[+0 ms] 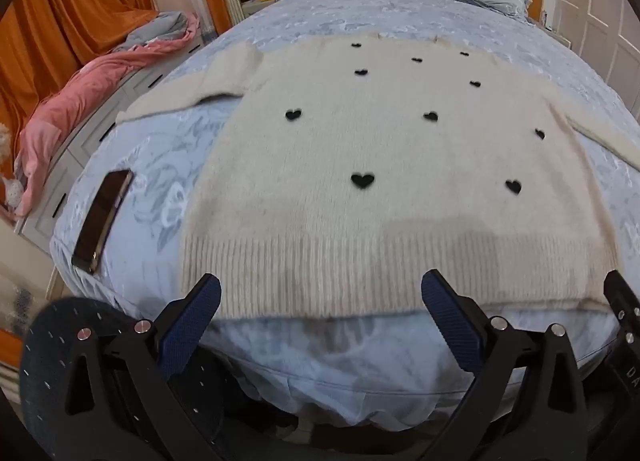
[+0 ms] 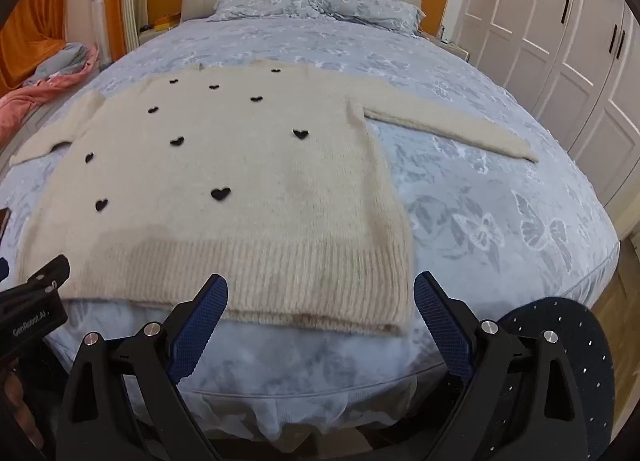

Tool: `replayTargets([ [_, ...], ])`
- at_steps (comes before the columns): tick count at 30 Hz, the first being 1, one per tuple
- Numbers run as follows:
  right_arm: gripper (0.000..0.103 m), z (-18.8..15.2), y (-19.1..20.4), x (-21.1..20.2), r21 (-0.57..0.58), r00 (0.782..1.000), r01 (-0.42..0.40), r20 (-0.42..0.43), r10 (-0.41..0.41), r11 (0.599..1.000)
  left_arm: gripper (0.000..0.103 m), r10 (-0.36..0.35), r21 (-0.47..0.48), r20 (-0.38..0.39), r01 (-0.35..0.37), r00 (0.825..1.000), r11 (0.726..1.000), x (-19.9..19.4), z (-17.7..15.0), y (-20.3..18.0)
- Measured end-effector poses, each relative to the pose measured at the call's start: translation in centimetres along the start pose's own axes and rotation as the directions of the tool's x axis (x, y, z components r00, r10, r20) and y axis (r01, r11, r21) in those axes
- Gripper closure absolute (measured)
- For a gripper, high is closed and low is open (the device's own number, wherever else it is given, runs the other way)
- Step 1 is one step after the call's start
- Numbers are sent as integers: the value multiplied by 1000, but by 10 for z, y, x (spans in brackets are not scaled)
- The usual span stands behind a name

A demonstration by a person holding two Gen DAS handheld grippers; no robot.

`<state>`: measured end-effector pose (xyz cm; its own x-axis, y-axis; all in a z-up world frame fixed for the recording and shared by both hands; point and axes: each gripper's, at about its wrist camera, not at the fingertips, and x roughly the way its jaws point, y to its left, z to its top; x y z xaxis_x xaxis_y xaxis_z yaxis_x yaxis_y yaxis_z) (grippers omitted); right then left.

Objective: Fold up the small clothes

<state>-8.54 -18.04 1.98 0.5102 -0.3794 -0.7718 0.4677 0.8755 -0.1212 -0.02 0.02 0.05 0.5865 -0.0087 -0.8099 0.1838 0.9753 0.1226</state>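
A cream knitted sweater (image 1: 360, 149) with small black hearts lies flat on the bed, face up, hem toward me and both sleeves spread sideways. It also shows in the right wrist view (image 2: 240, 181), with its right sleeve (image 2: 452, 125) stretched out. My left gripper (image 1: 320, 293) is open and empty, hovering just in front of the ribbed hem near its left half. My right gripper (image 2: 320, 293) is open and empty, just in front of the hem near its right corner. Neither touches the sweater.
The bed has a blue floral cover (image 2: 500, 221) and pillows (image 2: 320, 5) at the headboard. A dark phone (image 1: 102, 221) lies on the cover left of the sweater. A pink blanket (image 1: 80, 109) lies on a bench at the left. White wardrobes (image 2: 560, 41) stand at the right.
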Motion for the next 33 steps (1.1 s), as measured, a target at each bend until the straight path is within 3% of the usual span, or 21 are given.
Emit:
replayTargets([
  [4,11,-5,2,-3,26,1000,-17,5,17,1000,5,-4,-19,22,5,1000,1000,-3,1,4],
  [8,11,-17,0,8,34,1000,-17,-15,17,999,5,37,4,34,-37,999,999,2,-20,-5],
  [15,11,-22,12,17,-4,1000,8,-21,-8,1000,5,25,21,15,-25,1000,999,14,-21,-8],
  [24,11,-27,29,12,-69,999,-32,-3,32,997,5,5,47,27,-6,1000,999,15,-25,-17],
  [33,11,-27,22,16,-19,998,-48,-28,48,999,5,-2,99,45,-2,999,995,11,-27,-28],
])
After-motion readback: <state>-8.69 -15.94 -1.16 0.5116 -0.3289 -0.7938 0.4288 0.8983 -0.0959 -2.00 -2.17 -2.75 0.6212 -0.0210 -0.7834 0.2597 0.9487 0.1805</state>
